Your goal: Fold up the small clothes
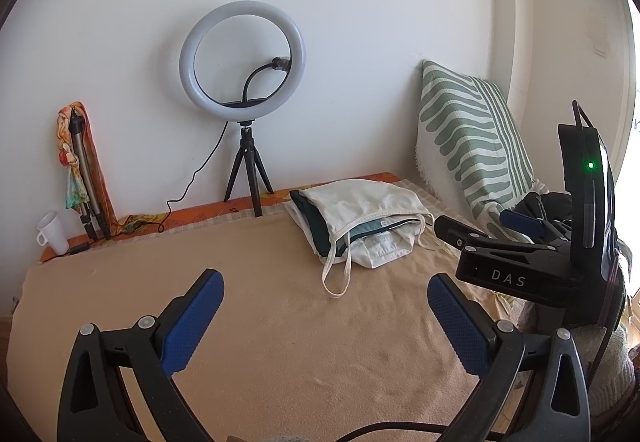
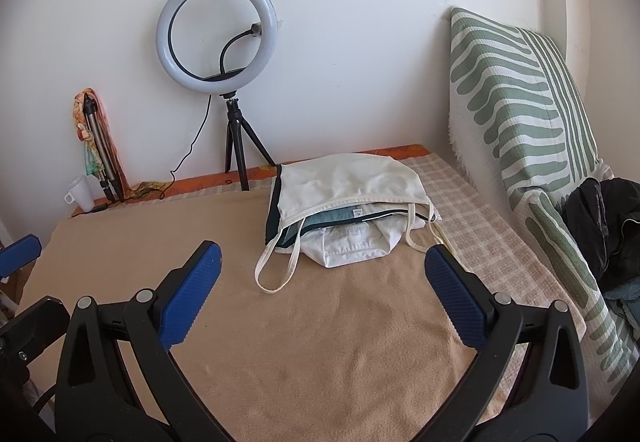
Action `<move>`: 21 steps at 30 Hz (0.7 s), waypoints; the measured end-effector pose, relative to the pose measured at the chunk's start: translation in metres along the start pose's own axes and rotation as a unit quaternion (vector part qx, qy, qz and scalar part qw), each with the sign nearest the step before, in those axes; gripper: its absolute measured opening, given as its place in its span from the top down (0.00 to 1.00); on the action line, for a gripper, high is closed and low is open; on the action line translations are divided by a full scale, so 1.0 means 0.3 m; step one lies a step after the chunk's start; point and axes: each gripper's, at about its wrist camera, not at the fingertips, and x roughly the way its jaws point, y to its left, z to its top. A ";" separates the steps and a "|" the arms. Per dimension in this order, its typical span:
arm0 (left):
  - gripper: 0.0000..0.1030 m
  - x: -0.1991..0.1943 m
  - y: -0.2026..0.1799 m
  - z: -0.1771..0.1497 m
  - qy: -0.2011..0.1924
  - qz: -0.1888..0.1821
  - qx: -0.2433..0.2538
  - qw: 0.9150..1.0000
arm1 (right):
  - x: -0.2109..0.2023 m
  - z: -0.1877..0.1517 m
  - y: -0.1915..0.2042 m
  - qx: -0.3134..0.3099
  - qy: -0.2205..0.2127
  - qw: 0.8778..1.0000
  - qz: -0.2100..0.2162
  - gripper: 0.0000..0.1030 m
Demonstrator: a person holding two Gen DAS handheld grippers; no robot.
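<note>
Clothes (image 2: 344, 210) sit stacked at the bed's (image 2: 320, 342) far side, seemingly folded. We hold left claw (image 1: 324, 322) and right claw (image 2: 320, 298) apart, empty; next, probably fetch the dark pile (image 2: 600, 226).

A ring light (image 2: 216, 32) on a tripod stands by the wall, between a white mug (image 2: 81, 193) and a green-striped pillow (image 2: 520, 98).

the letters "d a s" stand in pale print on the black body of the right gripper (image 1: 476, 228), seen in the left wrist view. a small white label (image 2: 356, 211) sits inside the neckline of the folded clothes (image 2: 344, 202); its print is too small to read.
</note>
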 end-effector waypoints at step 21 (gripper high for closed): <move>0.00 0.002 0.005 0.004 0.004 0.002 0.004 1.000 | 0.013 -0.019 -0.005 0.002 0.007 1.000 0.002 0.00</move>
